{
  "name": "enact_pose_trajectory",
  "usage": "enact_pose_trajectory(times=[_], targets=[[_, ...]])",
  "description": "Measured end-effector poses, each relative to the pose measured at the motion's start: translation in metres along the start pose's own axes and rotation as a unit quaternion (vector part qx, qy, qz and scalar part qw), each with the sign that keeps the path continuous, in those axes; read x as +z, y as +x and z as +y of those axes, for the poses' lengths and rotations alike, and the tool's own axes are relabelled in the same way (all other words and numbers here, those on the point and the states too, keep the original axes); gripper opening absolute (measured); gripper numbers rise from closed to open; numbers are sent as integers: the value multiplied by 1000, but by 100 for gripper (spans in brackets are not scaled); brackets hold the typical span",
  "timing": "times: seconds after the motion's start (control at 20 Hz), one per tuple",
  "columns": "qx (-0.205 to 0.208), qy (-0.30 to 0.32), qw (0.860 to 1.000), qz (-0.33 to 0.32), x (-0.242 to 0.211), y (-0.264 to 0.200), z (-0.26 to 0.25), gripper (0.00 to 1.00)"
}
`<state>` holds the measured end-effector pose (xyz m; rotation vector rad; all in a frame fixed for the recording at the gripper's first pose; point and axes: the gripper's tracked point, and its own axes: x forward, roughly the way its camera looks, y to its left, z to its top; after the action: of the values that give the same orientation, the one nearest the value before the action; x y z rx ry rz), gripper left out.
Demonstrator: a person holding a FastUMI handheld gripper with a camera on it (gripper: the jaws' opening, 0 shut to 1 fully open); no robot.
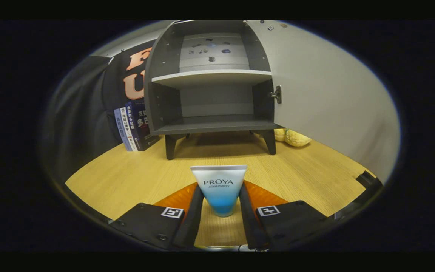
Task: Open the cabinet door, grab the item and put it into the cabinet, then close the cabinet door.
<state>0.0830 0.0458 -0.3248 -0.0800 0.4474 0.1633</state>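
Observation:
A white-and-blue cosmetic tube (219, 189) stands upside down between my fingers, cap end toward me. My gripper (220, 196) is shut on the tube, one finger pressing each side. Beyond the tube, across the wooden table (127, 177), stands a grey cabinet (212, 87) on short legs. Its door (327, 98) is swung wide open to the right. Inside are an upper shelf (212, 77) and a bare lower floor (213, 124).
Several books (132, 126) lean against the cabinet's left side. A yellow soft toy (293, 136) lies behind the cabinet's right leg, under the open door. A dark object (366, 178) sits at the table's right edge.

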Motion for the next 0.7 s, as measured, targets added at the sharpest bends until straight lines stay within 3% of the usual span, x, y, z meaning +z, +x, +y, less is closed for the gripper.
enact_pose_trajectory(times=[0.45,0.7], targets=[[43,30,998,-43,126,-18,38,57],[41,7,997,-67,202,-18,47,57]])
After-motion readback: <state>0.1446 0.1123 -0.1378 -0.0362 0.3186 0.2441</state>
